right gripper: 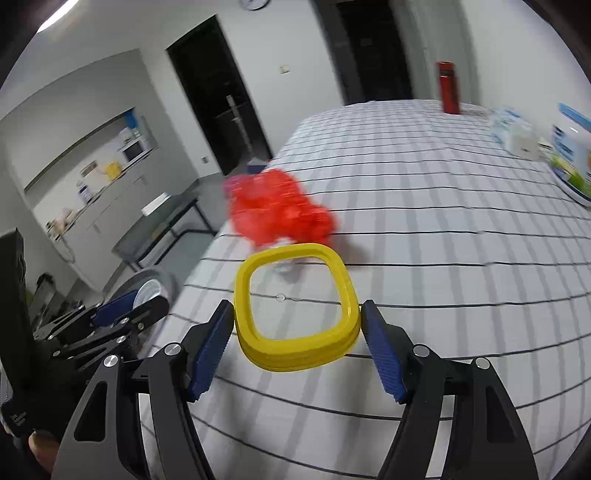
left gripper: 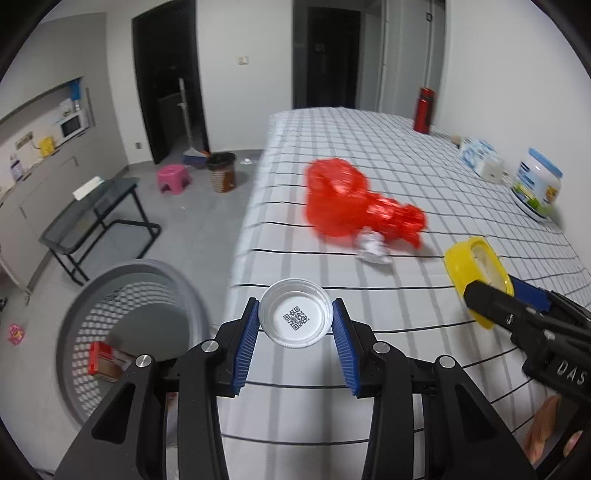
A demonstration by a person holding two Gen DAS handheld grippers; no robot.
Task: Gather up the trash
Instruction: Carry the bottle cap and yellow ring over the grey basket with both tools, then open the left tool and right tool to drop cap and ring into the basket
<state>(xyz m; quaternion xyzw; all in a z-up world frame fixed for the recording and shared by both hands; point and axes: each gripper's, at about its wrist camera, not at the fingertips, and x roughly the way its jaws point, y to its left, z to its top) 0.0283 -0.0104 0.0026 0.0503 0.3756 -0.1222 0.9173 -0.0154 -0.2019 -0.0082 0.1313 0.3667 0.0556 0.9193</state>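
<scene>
White cap point(left gripper: 294, 318) pinched in my left gripper point(left gripper: 294, 325); yellow lid point(right gripper: 297, 306) clamped across my right gripper point(right gripper: 297, 345).
Both should clear the grey basket point(left gripper: 122, 273) rim before I spread the fingers.

You see white walls point(left gripper: 236, 29), a grey tiled floor point(left gripper: 192, 221), two dark doorways point(left gripper: 166, 77), a checked bed point(left gripper: 369, 147), a glass side table point(left gripper: 92, 210) and a pink stool point(left gripper: 171, 178).
</scene>
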